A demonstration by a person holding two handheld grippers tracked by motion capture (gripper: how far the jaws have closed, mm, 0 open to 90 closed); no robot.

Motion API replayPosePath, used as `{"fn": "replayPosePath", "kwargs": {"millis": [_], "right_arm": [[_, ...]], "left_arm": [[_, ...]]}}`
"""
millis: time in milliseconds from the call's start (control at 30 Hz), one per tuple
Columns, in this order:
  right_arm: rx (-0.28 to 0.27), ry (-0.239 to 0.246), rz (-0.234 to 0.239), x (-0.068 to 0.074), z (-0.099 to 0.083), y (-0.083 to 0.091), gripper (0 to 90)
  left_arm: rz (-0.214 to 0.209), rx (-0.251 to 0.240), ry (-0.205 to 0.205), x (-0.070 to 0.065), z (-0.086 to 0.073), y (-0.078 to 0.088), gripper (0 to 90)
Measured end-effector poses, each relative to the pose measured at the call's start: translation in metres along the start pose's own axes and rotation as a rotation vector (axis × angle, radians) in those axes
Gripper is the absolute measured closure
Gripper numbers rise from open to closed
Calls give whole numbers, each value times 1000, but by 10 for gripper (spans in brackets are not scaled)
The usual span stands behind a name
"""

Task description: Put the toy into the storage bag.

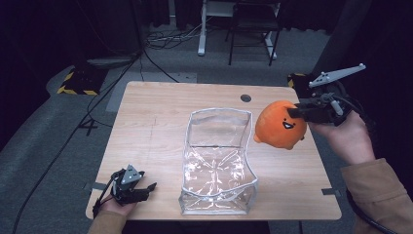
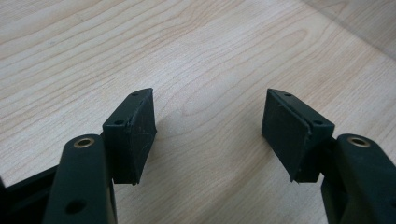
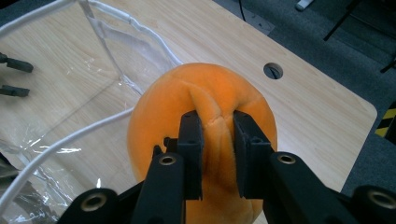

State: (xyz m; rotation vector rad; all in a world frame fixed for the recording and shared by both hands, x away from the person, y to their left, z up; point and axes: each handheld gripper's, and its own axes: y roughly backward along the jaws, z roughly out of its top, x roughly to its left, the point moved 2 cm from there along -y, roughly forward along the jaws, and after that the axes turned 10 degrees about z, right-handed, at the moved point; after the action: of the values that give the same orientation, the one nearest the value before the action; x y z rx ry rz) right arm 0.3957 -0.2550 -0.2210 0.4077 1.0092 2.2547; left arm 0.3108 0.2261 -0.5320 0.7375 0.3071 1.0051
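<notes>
An orange plush toy [image 1: 278, 125] with a smiling black face hangs in the air to the right of a clear plastic bag [image 1: 216, 163]. My right gripper [image 1: 293, 112] is shut on the orange plush toy [image 3: 163, 107], its jaws pinching a fold of the fabric. The bag stands with its mouth up in the middle of the wooden table [image 1: 151, 122], white piping along its rim. My left gripper [image 1: 150, 187] rests at the table's front left corner, open; in the left gripper view its fingers [image 2: 133, 135] stand apart over bare wood.
A round cable hole [image 1: 246, 97] sits near the table's far right edge. Beyond the table, a chair, a white desk leg and cables stand on the grey floor. A yellow-and-black striped plate [image 1: 78, 83] lies at the back left.
</notes>
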Motion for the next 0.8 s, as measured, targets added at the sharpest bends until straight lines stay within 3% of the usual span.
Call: {"fn": "replayPosePath", "kwargs": {"millis": [333,800], "right_arm": [[-17,50,4,16,25,11,750],[-40,120,48,37,60,8,752]], "left_arm": [[-1,-2,0,0,0,0,353],[7,-5,13,-1,-1,0,349]]}}
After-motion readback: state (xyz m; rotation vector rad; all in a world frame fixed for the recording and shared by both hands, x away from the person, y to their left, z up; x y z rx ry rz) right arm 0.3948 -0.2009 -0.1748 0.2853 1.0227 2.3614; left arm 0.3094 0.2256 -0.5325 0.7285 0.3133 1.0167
